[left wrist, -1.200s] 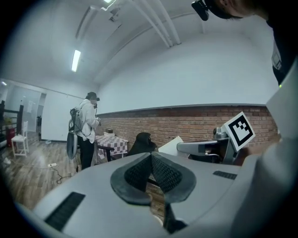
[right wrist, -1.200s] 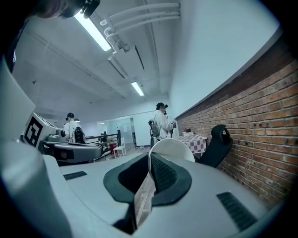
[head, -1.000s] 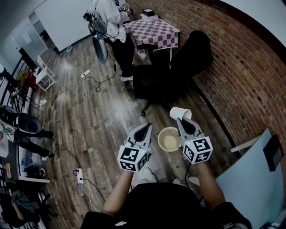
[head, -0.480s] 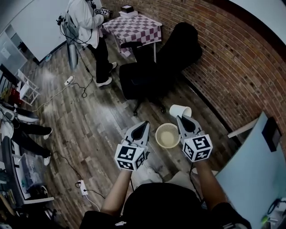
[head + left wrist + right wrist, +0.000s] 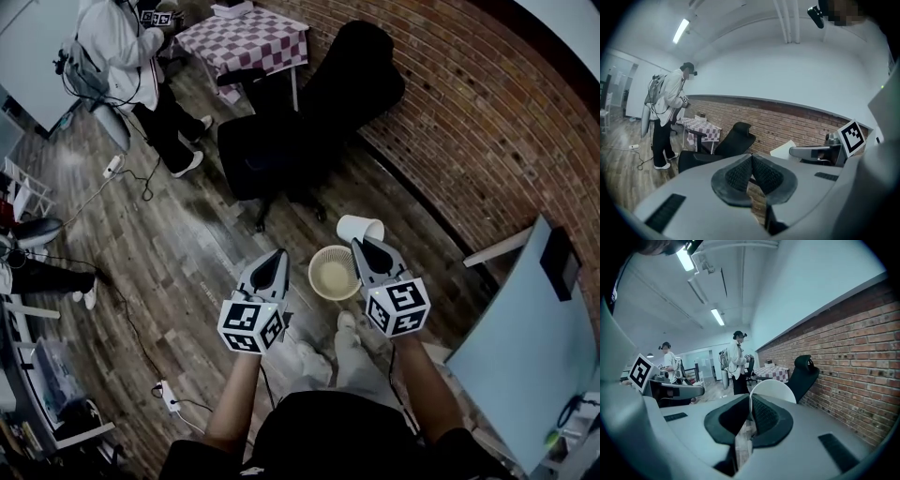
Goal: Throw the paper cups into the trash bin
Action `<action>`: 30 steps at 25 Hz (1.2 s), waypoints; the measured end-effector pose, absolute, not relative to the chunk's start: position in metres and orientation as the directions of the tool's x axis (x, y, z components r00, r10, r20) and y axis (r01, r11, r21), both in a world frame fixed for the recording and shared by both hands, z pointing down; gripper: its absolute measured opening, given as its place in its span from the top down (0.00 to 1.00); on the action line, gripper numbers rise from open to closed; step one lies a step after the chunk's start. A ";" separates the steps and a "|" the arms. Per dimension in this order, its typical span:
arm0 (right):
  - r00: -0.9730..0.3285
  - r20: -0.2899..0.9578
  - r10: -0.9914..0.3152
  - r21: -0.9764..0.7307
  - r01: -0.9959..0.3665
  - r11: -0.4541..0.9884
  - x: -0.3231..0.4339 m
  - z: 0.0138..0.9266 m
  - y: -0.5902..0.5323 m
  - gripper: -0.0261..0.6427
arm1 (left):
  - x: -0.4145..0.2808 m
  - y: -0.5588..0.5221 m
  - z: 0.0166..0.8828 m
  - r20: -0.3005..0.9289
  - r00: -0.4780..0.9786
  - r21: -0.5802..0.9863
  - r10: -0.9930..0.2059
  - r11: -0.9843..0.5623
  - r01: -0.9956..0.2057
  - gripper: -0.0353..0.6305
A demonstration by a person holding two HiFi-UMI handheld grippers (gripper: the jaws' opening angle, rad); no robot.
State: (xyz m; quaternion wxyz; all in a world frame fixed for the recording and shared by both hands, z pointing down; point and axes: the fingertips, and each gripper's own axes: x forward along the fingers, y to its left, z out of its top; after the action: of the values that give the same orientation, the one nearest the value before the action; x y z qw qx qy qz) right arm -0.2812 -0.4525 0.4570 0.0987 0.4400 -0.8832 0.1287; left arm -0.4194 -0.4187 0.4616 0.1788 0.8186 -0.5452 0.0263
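A white paper cup (image 5: 359, 228) lies on its side in my right gripper (image 5: 357, 244), whose jaws are shut on its wall. It hangs just past the far right rim of the round beige trash bin (image 5: 320, 262) on the wood floor. In the right gripper view the cup (image 5: 772, 389) rises between the pads of the right gripper (image 5: 750, 403). My left gripper (image 5: 278, 255) hangs left of the bin, shut and with nothing in it. In the left gripper view the left gripper (image 5: 751, 163) has its pads together, and the cup (image 5: 783, 149) shows to the right.
A black office chair (image 5: 281, 141) stands beyond the bin, with a checkered table (image 5: 246, 37) behind it. A person (image 5: 127, 56) stands at the far left. A brick wall (image 5: 469, 122) runs along the right, cables and a power strip (image 5: 165, 390) lie on the floor, and a pale tabletop (image 5: 520, 337) is at the right.
Both grippers have shifted a little left and lower in the head view, the cup still held. The bin now lies closer between them, and the chair and person slid leftward.
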 end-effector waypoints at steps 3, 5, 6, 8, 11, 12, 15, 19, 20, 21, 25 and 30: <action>-0.597 0.320 -0.735 -0.156 -0.799 0.581 -0.277 0.477 -0.468 0.93 | -0.417 -0.431 0.479 0.273 0.394 0.270 -0.878 -0.324 -0.907 0.93; -0.602 0.348 -0.718 -0.171 -0.794 0.583 -0.277 0.494 -0.477 0.93 | -0.417 -0.436 0.493 0.301 0.381 0.275 -0.874 -0.303 -0.912 0.93; -0.603 0.362 -0.711 -0.178 -0.793 0.583 -0.276 0.503 -0.481 0.93 | -0.417 -0.439 0.500 0.313 0.376 0.279 -0.872 -0.294 -0.914 0.93; -0.602 0.385 -0.699 -0.188 -0.793 0.579 -0.271 0.520 -0.492 0.93 | -0.415 -0.448 0.514 0.330 0.366 0.287 -0.870 -0.277 -0.917 0.93; -0.596 0.426 -0.681 -0.201 -0.796 0.571 -0.266 0.551 -0.510 0.93 | -0.415 -0.463 0.536 0.355 0.349 0.301 -0.867 -0.247 -0.921 0.93; -0.593 0.443 -0.672 -0.204 -0.797 0.569 -0.265 0.563 -0.516 0.93 | -0.416 -0.467 0.543 0.367 0.342 0.306 -0.865 -0.235 -0.923 0.93; -0.587 0.498 -0.639 -0.202 -0.795 0.572 -0.257 0.604 -0.529 0.93 | -0.412 -0.479 0.573 0.405 0.326 0.317 -0.854 -0.203 -0.926 0.93; -0.581 0.550 -0.600 -0.222 -0.795 0.565 -0.240 0.661 -0.542 0.93 | -0.398 -0.486 0.620 0.458 0.312 0.324 -0.832 -0.170 -0.931 0.93; -0.578 0.560 -0.593 -0.230 -0.797 0.559 -0.237 0.673 -0.546 0.93 | -0.396 -0.489 0.629 0.468 0.308 0.324 -0.828 -0.164 -0.932 0.93; -0.574 0.570 -0.588 -0.236 -0.800 0.552 -0.234 0.686 -0.549 0.93 | -0.394 -0.491 0.639 0.477 0.305 0.324 -0.824 -0.158 -0.933 0.93; -0.562 0.616 -0.552 -0.260 -0.807 0.530 -0.225 0.740 -0.552 0.93 | -0.386 -0.496 0.677 0.512 0.295 0.331 -0.807 -0.132 -0.935 0.93; -0.556 0.676 -0.483 -0.298 -0.806 0.511 -0.220 0.805 -0.546 0.93 | -0.375 -0.494 0.723 0.566 0.291 0.339 -0.771 -0.105 -0.935 0.93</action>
State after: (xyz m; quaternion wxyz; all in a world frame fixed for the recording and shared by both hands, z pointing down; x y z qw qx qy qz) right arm -0.2197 -0.5457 0.8052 0.2650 0.3894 -0.8278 0.3047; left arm -0.3746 -0.4941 0.7229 0.3299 0.7327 -0.5821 0.1241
